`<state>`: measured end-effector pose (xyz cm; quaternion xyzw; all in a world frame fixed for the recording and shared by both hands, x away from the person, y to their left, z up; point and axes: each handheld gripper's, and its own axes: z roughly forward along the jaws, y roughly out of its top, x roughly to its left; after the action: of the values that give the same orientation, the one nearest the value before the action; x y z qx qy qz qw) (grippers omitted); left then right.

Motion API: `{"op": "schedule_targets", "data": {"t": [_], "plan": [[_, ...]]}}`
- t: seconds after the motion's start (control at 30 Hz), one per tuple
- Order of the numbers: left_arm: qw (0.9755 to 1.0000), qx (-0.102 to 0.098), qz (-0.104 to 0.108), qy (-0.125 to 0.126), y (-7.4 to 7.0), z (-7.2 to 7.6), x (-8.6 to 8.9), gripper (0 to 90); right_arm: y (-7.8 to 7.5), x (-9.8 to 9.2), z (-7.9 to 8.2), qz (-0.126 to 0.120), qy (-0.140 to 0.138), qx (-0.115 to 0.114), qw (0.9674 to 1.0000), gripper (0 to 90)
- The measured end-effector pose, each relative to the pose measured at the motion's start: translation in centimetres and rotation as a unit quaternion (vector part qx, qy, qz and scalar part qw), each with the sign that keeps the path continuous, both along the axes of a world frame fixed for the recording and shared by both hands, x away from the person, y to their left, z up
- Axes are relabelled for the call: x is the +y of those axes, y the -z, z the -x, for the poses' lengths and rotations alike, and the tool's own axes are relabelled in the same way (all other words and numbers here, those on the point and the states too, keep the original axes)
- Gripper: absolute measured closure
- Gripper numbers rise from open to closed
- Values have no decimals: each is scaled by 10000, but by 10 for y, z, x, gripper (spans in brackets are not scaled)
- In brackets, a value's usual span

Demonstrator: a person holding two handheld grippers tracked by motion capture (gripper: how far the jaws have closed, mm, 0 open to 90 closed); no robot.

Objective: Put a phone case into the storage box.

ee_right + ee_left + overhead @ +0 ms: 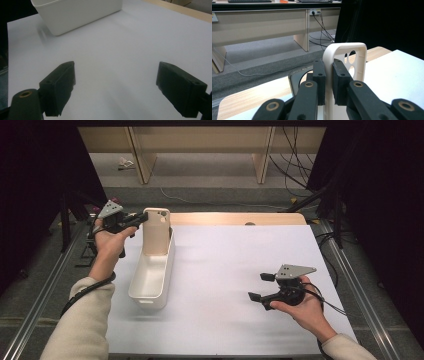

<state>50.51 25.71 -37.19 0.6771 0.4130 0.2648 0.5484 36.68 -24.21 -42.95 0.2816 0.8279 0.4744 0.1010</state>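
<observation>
The left hand [107, 242] reaches forward beside the far end of the bin [152, 275], forearm stretched along the bin's left side, and its left gripper [141, 218] points level toward the case [156, 231]. In the left gripper view the jaws are clenched on the case's [344, 60] side rim, one pad inside the shell and one outside. The case stands upright at the bin's far end, its lower part down inside the bin, camera cut-outs at the top. The right hand [302, 307] rests low on the white sheet [225, 270], well to the right of the bin, palm cupping the right gripper [261, 287], which points toward the bin. Its jaws stand wide apart and released, with bare sheet [117, 62] between them, and the bin's [75, 12] near wall lies well ahead
</observation>
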Motion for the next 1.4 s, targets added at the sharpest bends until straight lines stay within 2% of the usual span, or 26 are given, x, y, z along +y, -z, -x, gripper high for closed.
{"op": "schedule_targets", "data": {"t": [0.77,1.4], "plan": [[10000,4,-43,-26,8,-7,-2,818,1,0,0,-3,-15,13,10000,167],[9998,174,-52,-54,23,-13,0,815,1,0,0,8,-17,12,10000,167]]}}
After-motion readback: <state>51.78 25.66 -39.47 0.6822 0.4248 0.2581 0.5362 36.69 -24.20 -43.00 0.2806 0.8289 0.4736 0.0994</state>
